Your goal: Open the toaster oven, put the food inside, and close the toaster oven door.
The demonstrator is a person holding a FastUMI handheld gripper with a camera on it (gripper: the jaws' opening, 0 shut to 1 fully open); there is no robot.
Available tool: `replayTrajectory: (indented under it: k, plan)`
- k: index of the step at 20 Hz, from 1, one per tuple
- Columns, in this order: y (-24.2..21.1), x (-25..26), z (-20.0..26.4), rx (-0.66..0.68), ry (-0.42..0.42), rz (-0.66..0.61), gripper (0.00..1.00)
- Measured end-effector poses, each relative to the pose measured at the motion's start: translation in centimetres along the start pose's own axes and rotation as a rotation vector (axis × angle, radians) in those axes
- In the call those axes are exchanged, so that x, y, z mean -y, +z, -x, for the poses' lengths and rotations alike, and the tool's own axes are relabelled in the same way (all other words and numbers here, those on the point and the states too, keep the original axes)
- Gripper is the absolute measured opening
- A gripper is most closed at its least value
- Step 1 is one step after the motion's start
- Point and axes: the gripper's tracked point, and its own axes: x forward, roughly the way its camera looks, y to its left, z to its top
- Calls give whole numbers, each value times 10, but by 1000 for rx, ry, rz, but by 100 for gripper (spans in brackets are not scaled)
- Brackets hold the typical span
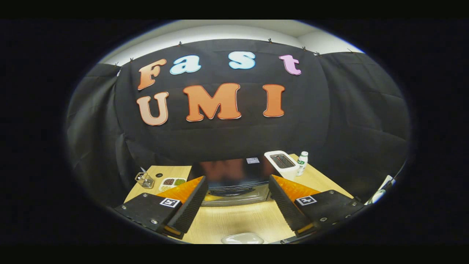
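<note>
A black toaster oven (pixel 234 172) with a glossy top stands on the wooden table (pixel 234 220), just beyond my fingertips and centred between them. Its front face (pixel 236 198) shows below the top, with something yellow behind it on the left side; I cannot tell from this high angle how the door stands. My gripper (pixel 238 181) is open, held above the table, with nothing between its fingers. A pale rounded object (pixel 242 238) lies on the table close under the gripper, only partly seen.
To the right of the oven stand a white slot toaster (pixel 282 163) and a small white bottle (pixel 302 163). To its left sit a divided dish of grains (pixel 172 182) and a small glass jar (pixel 144 179). Black cloth walls close in behind the table.
</note>
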Motion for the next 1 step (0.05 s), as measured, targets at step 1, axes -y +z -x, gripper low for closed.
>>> replayTrajectory:
  k: [1]
  plan:
    - [0,-1,2,2,3,-1,99]
